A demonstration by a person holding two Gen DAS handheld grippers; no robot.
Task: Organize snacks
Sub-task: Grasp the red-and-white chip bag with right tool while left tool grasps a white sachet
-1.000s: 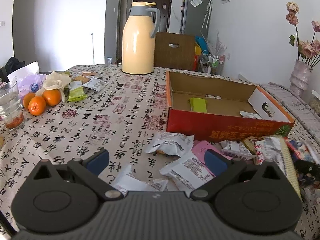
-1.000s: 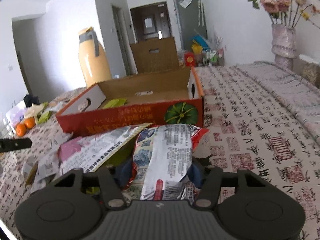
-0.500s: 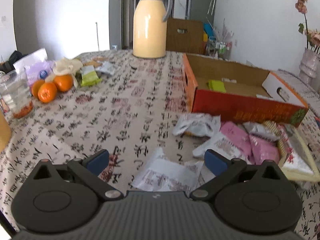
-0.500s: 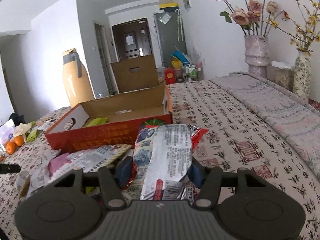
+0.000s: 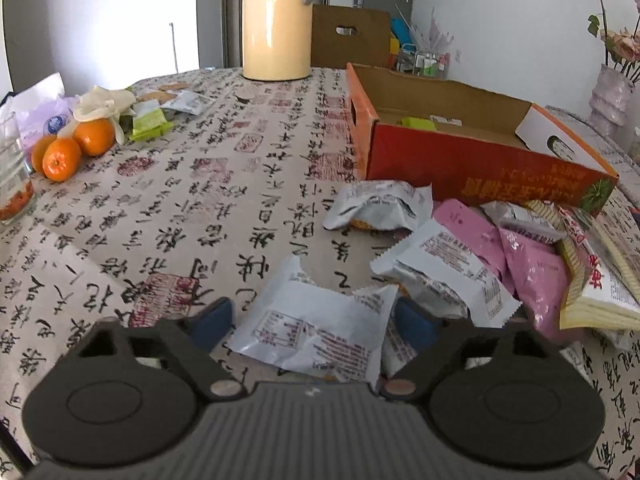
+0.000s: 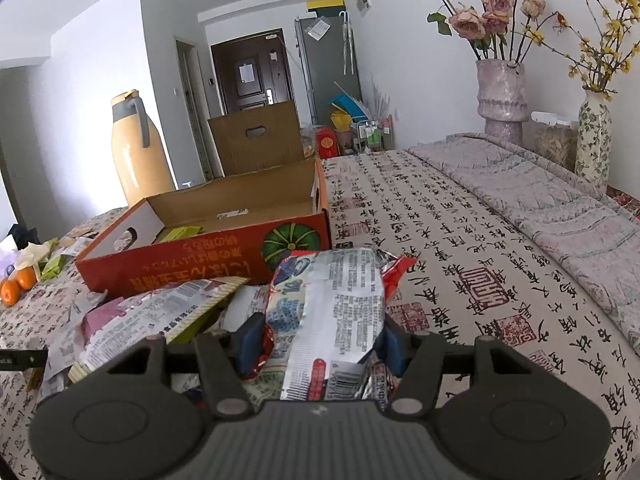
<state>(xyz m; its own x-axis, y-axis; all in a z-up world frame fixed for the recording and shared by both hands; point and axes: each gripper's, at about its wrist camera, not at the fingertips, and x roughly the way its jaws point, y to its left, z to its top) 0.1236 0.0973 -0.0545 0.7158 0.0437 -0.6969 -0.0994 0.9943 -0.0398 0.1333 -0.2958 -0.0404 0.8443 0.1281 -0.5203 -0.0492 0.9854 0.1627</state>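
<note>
A white snack packet lies on the patterned tablecloth between the fingers of my left gripper. Its jaws are closing on the packet, and a gap still shows beside the left pad. More white packets and pink packets are piled to the right, in front of the open red cardboard box. My right gripper is shut on a silver, red and blue snack bag, held just in front of the same box, which has a green packet inside.
A yellow thermos jug and a brown carton stand at the table's far end. Oranges, green packets and a glass sit at the left. Flower vases stand at the far right.
My left gripper has come down and forward over the white packet, and its fingers have drawn closer together around it. The right gripper keeps its bag and has tipped up slightly.
</note>
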